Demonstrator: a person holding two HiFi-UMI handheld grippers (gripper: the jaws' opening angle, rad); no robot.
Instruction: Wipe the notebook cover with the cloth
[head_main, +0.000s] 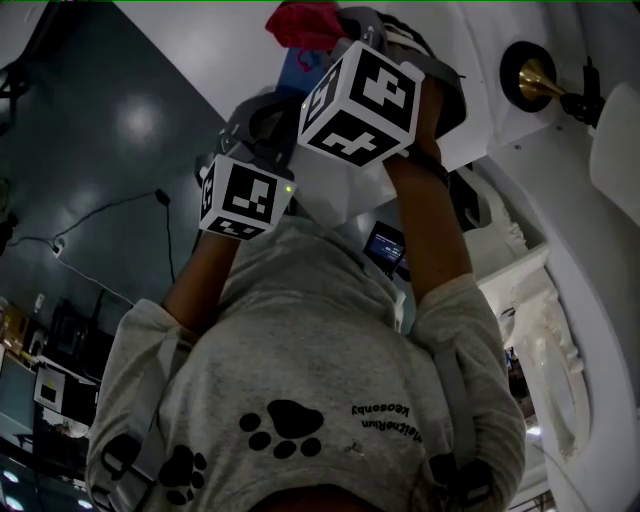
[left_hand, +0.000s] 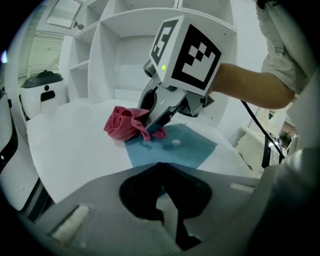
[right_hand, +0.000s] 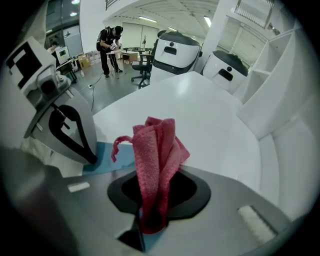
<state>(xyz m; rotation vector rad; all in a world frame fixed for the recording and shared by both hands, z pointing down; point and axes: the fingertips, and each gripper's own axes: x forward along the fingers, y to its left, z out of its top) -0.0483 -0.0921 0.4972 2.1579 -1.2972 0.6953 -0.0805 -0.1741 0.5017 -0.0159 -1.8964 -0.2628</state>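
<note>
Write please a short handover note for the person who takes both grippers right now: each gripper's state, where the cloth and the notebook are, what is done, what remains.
Left gripper: jaws together, tips down at the near corner of the flat blue notebook, seemingly steadying it.
Right gripper: shut on the crumpled pink-red cloth.
The notebook lies on the round white table; the cloth rests on its far-left corner.
Done: the cloth is gripped and on the cover.
Left: most of the cover looks unwiped. A small pale speck sits mid-cover, so sweep the cloth across it.
</note>
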